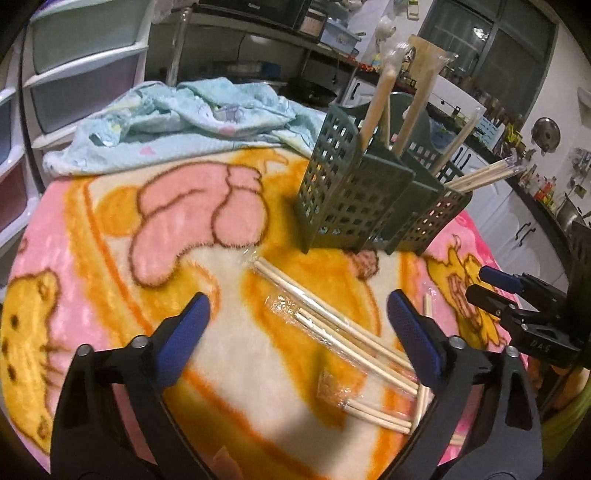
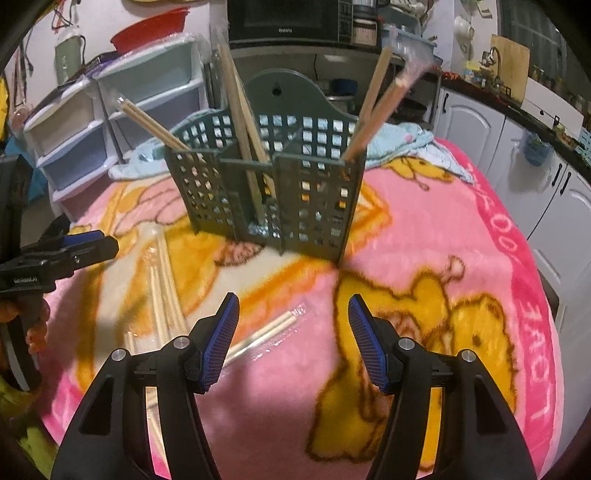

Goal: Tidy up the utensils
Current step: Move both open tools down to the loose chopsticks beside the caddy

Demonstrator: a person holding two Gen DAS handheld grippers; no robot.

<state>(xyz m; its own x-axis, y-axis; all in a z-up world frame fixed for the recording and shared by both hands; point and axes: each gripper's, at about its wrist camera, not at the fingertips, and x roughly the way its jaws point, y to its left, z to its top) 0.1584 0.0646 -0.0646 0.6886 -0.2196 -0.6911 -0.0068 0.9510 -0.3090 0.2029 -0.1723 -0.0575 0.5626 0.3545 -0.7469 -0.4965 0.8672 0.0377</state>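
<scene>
A green perforated utensil holder [image 1: 354, 199] stands on the blanket and holds several wrapped chopstick pairs [image 1: 380, 99]; it also shows in the right wrist view [image 2: 280, 184]. Several plastic-wrapped chopstick pairs [image 1: 332, 328] lie loose on the blanket in front of it. My left gripper [image 1: 299, 317] is open and empty, low over these loose pairs. My right gripper [image 2: 293, 314] is open and empty above the blanket, with one wrapped pair [image 2: 266, 332] lying by its left finger. The right gripper also shows in the left wrist view [image 1: 491, 284], and the left gripper in the right wrist view [image 2: 92, 242].
A pink and orange cartoon blanket [image 2: 461, 221] covers the table. A crumpled light-blue cloth [image 1: 184, 118] lies behind the holder. Plastic drawers [image 2: 92, 122] stand at the left, a microwave [image 2: 288, 18] behind, white cabinets [image 2: 491, 133] at the right.
</scene>
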